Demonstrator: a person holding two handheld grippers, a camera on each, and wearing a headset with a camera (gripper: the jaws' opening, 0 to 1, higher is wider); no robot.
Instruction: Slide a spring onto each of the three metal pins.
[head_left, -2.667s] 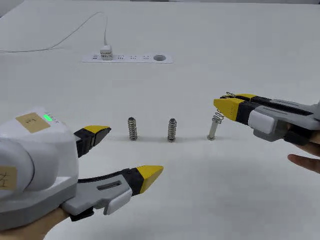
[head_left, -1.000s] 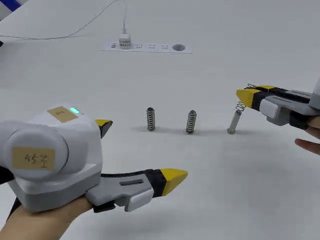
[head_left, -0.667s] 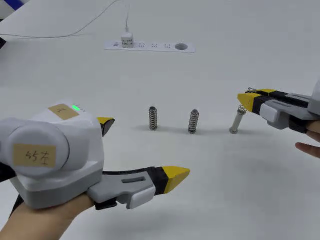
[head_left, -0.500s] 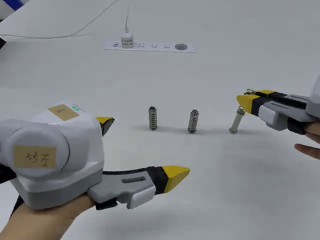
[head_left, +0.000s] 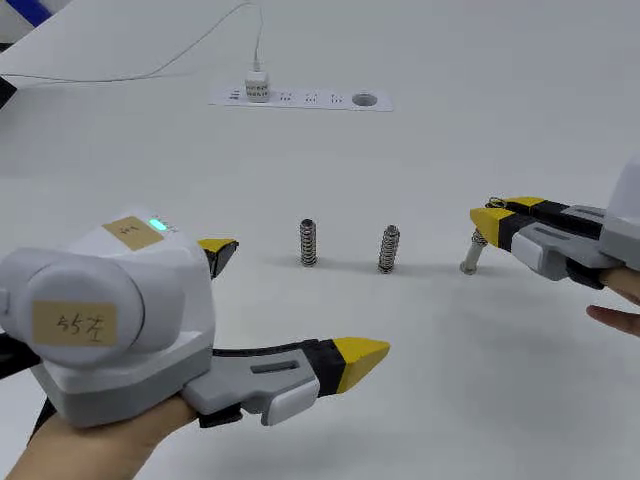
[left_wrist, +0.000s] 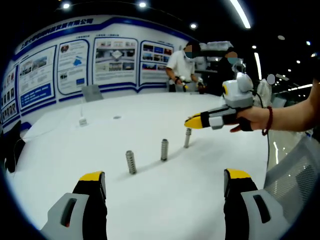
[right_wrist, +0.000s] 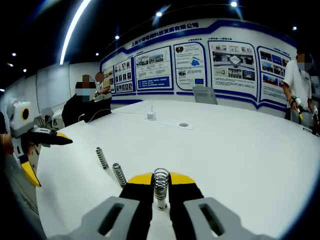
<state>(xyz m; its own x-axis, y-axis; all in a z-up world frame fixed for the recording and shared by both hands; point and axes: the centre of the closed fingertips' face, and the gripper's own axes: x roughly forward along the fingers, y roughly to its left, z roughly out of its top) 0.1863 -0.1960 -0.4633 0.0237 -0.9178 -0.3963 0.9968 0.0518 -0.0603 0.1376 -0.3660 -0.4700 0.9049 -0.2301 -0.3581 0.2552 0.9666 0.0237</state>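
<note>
Left pin (head_left: 308, 243) and middle pin (head_left: 389, 249) stand upright, spring-covered; right pin (head_left: 470, 262) leans, spring (right_wrist: 160, 183) at its top.

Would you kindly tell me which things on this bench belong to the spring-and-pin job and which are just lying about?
Job: left pin and middle pin, both with springs on; third pin; spring held in the right gripper; left gripper, open.
Lying about: power strip, charger, cable.

My right gripper (head_left: 487, 210) runs off the head view's right edge; its tip covers the top of the pin (head_left: 470, 260) and most of its spring (right_wrist: 160, 182).
</note>
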